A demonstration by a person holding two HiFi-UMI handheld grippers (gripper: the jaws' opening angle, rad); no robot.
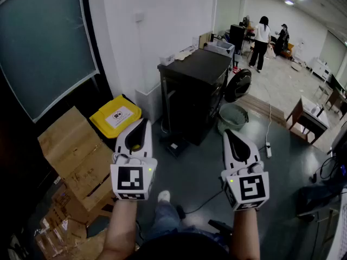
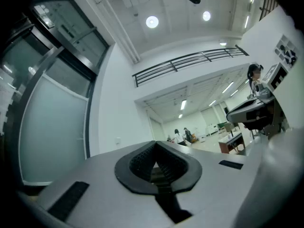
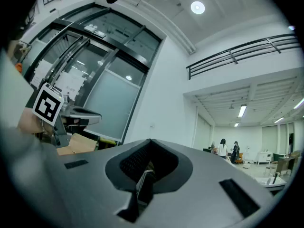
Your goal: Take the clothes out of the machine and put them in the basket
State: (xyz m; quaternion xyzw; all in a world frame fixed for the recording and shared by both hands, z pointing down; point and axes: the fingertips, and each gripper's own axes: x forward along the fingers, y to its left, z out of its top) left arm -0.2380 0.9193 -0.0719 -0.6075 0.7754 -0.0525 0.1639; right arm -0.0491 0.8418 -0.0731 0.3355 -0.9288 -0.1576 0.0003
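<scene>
While the left gripper [image 1: 142, 124] and the right gripper [image 1: 228, 134] are held out side by side over the floor, each has its jaws pressed together with nothing between them. Both gripper views show ribbed black pads meeting inside smooth white shells. Task not yet begun.

Machine [image 1: 192, 88]: a black boxy cabinet with a matte top, far ahead at centre against the white wall. Its round dark door [image 1: 238, 84] is swung open on the right side.

Basket [image 1: 233, 117]: a pale grey-green round tub, probably plastic, on the floor just beside that door.

Clothes: not visible from here. The drum mouth faces away from the head view, so they are presumably inside.

Handling, as a judgement: fabric will be soft, limp and light, but heavier and clingy if damp; not fragile. Best taken at a bunched fold near the top of the pile, pinched deep in the ribbed pads so it does not slide out. Trailing sleeves may snag on the door rim.

Left of the machine: a yellow bin lid [image 1: 115, 115] and flattened brown cardboard [image 1: 73, 156].
</scene>
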